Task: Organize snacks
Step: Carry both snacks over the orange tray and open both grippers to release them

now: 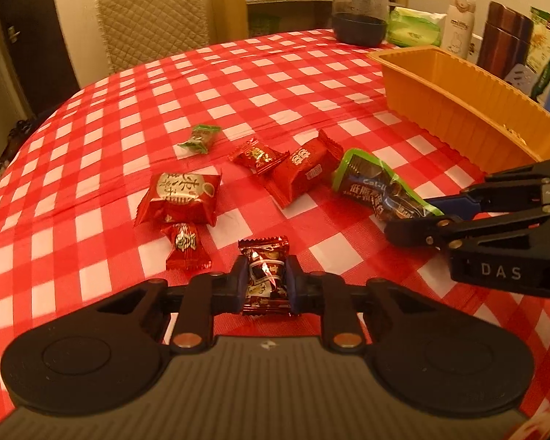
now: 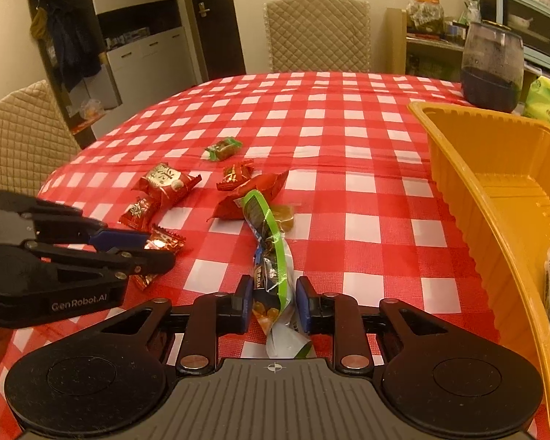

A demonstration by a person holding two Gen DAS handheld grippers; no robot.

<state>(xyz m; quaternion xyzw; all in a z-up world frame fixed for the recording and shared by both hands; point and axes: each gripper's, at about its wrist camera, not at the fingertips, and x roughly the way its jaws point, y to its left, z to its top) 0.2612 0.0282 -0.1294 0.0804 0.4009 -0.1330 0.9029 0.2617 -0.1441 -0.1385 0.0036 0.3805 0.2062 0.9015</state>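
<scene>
Left hand-held gripper (image 1: 266,286) clenched on a candy (image 1: 264,275); right hand-held gripper (image 2: 271,304) grasps a packet (image 2: 269,256); tray (image 2: 495,183) at two o'clock, nearer the right.

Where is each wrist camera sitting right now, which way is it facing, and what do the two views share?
Left wrist: on the left gripper, looking along its fingers, down at a dark red candy it pinches; the right gripper shows at right.
Right wrist: on the right gripper, facing the green-edged packet it clamps; the left gripper shows at left.
Shared: checked tablecloth, orange tray, scattered candies.
</scene>
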